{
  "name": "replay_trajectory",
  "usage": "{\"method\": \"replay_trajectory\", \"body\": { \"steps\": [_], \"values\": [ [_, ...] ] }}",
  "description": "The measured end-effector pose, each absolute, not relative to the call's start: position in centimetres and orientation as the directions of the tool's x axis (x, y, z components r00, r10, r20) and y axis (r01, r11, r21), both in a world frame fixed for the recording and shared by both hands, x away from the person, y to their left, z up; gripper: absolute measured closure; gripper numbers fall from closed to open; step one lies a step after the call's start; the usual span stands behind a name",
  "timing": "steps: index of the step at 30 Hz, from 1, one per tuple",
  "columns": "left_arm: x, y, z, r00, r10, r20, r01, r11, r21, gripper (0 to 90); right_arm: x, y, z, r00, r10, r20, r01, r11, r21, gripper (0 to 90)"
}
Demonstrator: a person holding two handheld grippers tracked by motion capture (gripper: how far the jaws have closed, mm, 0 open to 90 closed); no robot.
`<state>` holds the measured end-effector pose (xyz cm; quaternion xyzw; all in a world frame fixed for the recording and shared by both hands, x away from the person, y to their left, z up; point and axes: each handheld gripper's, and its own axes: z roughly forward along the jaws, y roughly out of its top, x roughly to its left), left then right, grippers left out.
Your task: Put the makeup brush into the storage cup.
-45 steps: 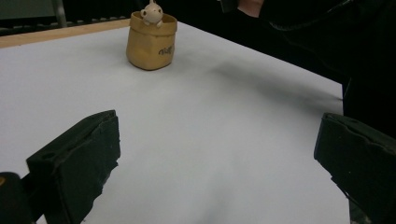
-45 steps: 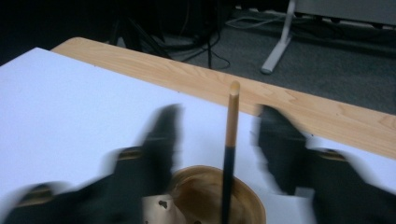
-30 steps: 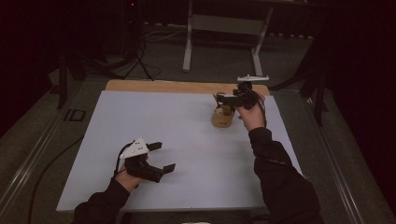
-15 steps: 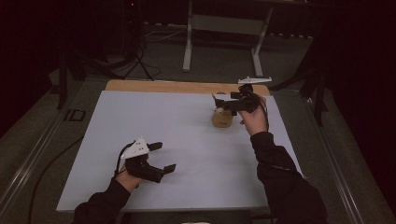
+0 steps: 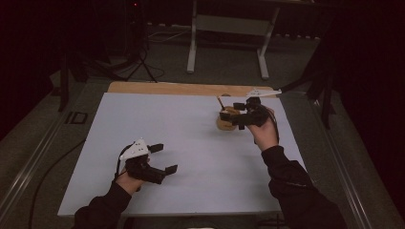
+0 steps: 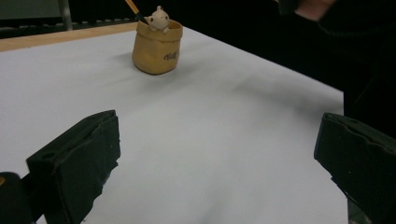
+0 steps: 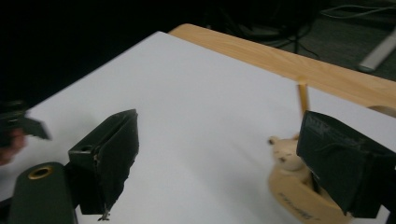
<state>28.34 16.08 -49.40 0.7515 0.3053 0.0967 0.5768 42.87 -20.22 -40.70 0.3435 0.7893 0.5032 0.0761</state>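
Observation:
A tan bag-shaped pot (image 5: 224,122) stands at the far right of the white table (image 5: 191,129). It holds a small pale animal figure (image 6: 159,19) and a pencil (image 7: 303,97). My right gripper (image 5: 232,111) hovers open just right of the pot and above it. In the right gripper view its right jaw covers part of the pot (image 7: 299,198), and nothing is held. My left gripper (image 5: 165,158) rests open near the table's front left with bare table between its jaws. From there the pot (image 6: 156,49) shows far ahead.
A strip of bare wood (image 5: 167,88) runs along the table's far edge. Beyond it a metal stand (image 5: 193,43) rises from the dark floor, with cables lying there. The right forearm (image 5: 291,186) crosses the table's front right corner.
The right gripper has dropped lower and come slightly nearer, staying open beside the pot. The pot and the left gripper have not moved.

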Motion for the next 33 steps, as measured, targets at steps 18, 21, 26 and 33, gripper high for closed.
{"method": "replay_trajectory", "body": {
  "steps": [18, 21, 26, 33],
  "values": [
    [28.0, 17.1, -48.5, 0.808, 0.548, -0.214, 0.346, -0.149, 0.927, 1.1, 37.7, -21.4, -43.4, -0.872, 0.437, 0.219, 0.366, 0.288, 0.885, 13.4],
    [27.9, 17.4, -48.4, 0.811, 0.545, -0.212, 0.341, -0.146, 0.929, 1.1, 36.9, -21.5, -43.8, -0.882, 0.418, 0.217, 0.361, 0.304, 0.882, 13.4],
    [27.5, 18.0, -48.1, 0.804, 0.555, -0.215, 0.347, -0.143, 0.927, 1.1, 35.4, -21.7, -44.5, -0.898, 0.397, 0.188, 0.330, 0.327, 0.886, 13.5],
    [27.0, 19.2, -48.1, 0.805, 0.564, -0.184, 0.327, -0.162, 0.931, 1.1, 33.9, -22.6, -45.6, -0.901, 0.386, 0.199, 0.337, 0.333, 0.880, 13.5]
  ]
}}
